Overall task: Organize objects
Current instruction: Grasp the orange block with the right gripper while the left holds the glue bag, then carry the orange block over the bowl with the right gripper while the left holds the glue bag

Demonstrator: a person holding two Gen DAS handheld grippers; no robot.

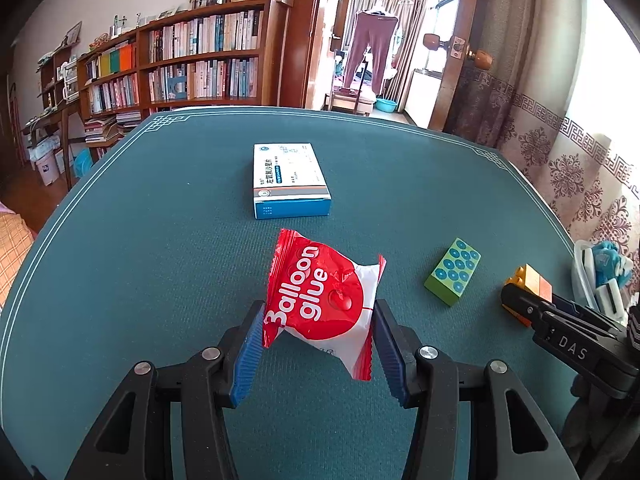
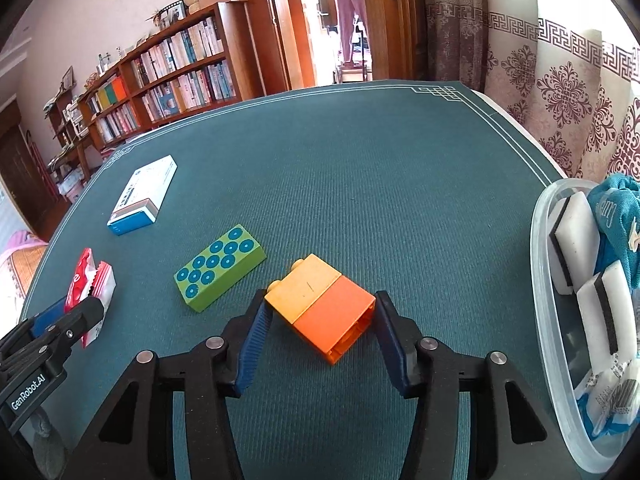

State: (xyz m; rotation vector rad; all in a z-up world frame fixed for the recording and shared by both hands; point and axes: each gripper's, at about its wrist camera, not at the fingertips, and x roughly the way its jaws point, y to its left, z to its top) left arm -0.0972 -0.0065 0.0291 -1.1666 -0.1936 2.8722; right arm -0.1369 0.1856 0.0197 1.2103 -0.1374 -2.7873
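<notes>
Four loose items are lying on the green table mat (image 1: 140,240): one red and white Balloon glue packet (image 1: 324,300), one white and blue medicine box (image 1: 288,178), one green block with blue dots (image 1: 454,272), one orange and yellow brick (image 2: 322,306). One clear plastic bin (image 2: 548,312) is sitting at the right edge of the right wrist frame.

The left gripper (image 1: 320,344) is sitting lower centre in the left wrist frame, jaws flanking the packet, both blue pads touching its edges; whether it is really clamping, cannot tell. The right gripper (image 2: 320,336) is sitting lower centre in its own frame, jaws apart around the brick, left pad at the yellow end, right pad just beside the orange end, brick lying flat on the mat.

Left wrist view is showing the packet label in full, the box straight above it at frame centre, the green block at right, the brick mostly hidden behind the right gripper at far right. Right wrist view is showing the brick whole, the green block left of it, the box at upper left, the packet edge-on at far left behind the left gripper. Only this view is showing the bin contents clearly: two white sponges with black layers (image 2: 574,236), a teal cloth (image 2: 612,208), a white and blue packet (image 2: 608,404). The left wrist view is catching just a sliver of the bin.
</notes>
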